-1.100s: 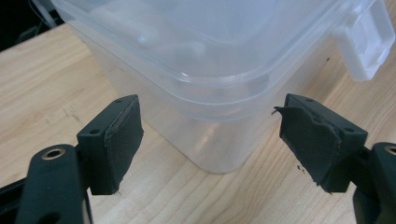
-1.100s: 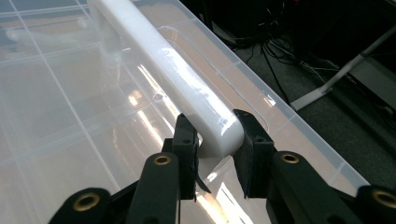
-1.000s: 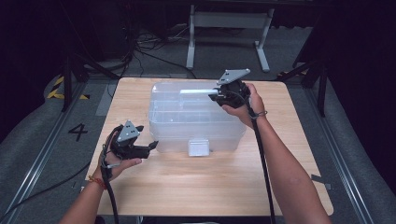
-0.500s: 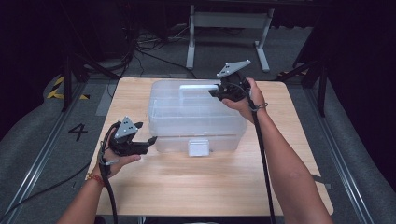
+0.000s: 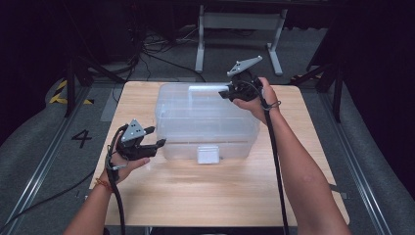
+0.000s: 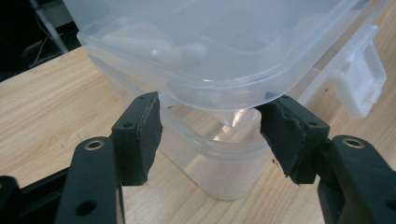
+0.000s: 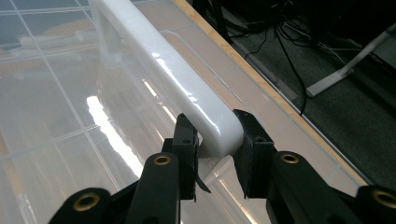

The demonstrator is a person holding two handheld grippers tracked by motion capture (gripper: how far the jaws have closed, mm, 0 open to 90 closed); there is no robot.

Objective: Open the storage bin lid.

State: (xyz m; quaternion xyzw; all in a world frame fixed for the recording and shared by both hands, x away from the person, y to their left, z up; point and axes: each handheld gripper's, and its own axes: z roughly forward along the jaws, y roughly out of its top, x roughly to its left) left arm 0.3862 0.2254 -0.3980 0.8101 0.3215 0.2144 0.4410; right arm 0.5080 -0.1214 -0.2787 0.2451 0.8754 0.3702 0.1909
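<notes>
While right tool (image 7: 215, 140) clamps handle (image 7: 163, 70), wrist tilts.

Storage box (image 5: 205, 122): clear plastic, rectangular, lidded, with white handle (image 7: 173, 79) on top and white front latch (image 5: 207, 153). Stands mid-worktop (image 5: 220, 196), lid raised slightly at one near corner.

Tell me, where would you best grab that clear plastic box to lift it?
Probably by the white handle along the clear box's far top edge, coming from above: it is a narrow raised bar that jaws can straddle. The right gripper already closes on its end; the rounded corner by the left gripper is wider.
</notes>
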